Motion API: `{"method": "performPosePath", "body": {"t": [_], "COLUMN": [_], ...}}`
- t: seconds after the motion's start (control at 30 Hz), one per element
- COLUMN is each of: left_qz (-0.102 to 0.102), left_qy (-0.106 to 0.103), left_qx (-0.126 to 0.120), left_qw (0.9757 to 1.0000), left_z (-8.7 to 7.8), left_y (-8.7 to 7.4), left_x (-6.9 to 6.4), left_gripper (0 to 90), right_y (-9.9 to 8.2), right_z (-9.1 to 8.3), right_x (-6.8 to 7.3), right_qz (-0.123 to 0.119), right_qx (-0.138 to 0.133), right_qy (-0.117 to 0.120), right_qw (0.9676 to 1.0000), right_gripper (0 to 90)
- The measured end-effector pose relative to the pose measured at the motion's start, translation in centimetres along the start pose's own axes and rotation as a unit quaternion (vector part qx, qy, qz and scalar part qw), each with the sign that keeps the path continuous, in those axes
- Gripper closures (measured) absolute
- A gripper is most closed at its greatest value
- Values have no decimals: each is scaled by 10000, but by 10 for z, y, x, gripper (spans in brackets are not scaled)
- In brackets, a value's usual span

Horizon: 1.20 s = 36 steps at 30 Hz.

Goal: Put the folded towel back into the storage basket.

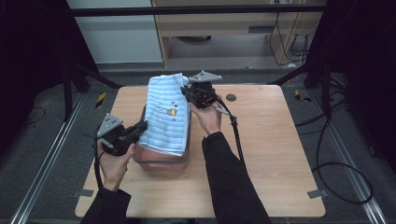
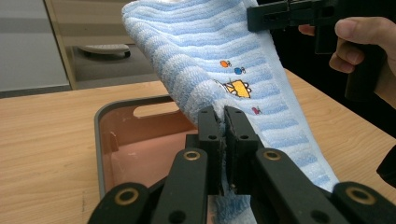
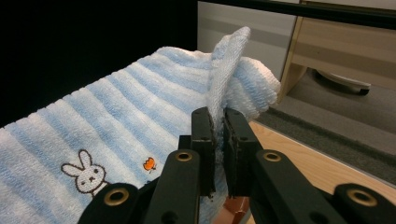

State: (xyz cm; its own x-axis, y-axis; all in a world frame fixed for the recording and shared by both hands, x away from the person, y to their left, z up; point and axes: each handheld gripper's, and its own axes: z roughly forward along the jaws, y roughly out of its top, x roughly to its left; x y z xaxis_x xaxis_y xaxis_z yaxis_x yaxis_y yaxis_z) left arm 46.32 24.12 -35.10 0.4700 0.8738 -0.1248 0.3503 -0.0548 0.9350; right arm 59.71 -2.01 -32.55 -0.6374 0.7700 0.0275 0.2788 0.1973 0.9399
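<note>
Striped towel [image 1: 166,116] — over pink tub [image 1: 161,163]

Both tongs are all black: the left tongs [image 1: 140,127] and right tongs [image 1: 186,91] each carry a grey three-cornered plate and a black cable. Brass-coloured rivets dot the linkage arms. Dark long sleeves [image 1: 229,177] on the person.

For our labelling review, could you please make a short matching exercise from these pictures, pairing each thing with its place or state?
Things:
1. towel
2. pink bin
3. left claw
4. right claw

States:
A. shut on the towel's far edge
B. held up over the bin, striped blue
C. rests on the wooden table, beneath the towel
D. shut on the towel's near edge

Pairs: 1-B, 2-C, 3-D, 4-A
</note>
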Motion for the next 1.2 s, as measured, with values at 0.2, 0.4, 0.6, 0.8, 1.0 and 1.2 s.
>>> {"method": "performPosePath", "body": {"t": [0.2, 0.4, 0.6, 0.8, 1.0, 1.2], "left_qz": [-36, -94, -46, -51, 3, 71], "left_qy": [105, 127, 173, 227, 228, 225], "left_qx": [108, 219, 351, 466, 610, 735], "left_qw": [9999, 9996, 9992, 9986, 9979, 9970], "left_z": [6, 13, 20, 24, 30, 34], "left_y": [-5, -12, -17, -23, -30, -35], "left_x": [8, 13, 14, 16, 14, 11], "left_gripper": [858, 858, 858, 858, 858, 858], "right_y": [-4, -10, -17, -27, -38, -49], "right_z": [13, 22, 31, 40, 47, 52], "right_x": [1, 0, -2, 0, -3, -4], "right_qz": [20, -9, -16, -21, 48, 62], "right_qx": [34, 120, 186, 295, 407, 517], "right_qy": [49, 45, 56, 89, 80, 81], "right_qw": [10000, 9999, 9998, 9995, 9991, 9986], "right_gripper": [841, 841, 841, 841, 840, 840]}}
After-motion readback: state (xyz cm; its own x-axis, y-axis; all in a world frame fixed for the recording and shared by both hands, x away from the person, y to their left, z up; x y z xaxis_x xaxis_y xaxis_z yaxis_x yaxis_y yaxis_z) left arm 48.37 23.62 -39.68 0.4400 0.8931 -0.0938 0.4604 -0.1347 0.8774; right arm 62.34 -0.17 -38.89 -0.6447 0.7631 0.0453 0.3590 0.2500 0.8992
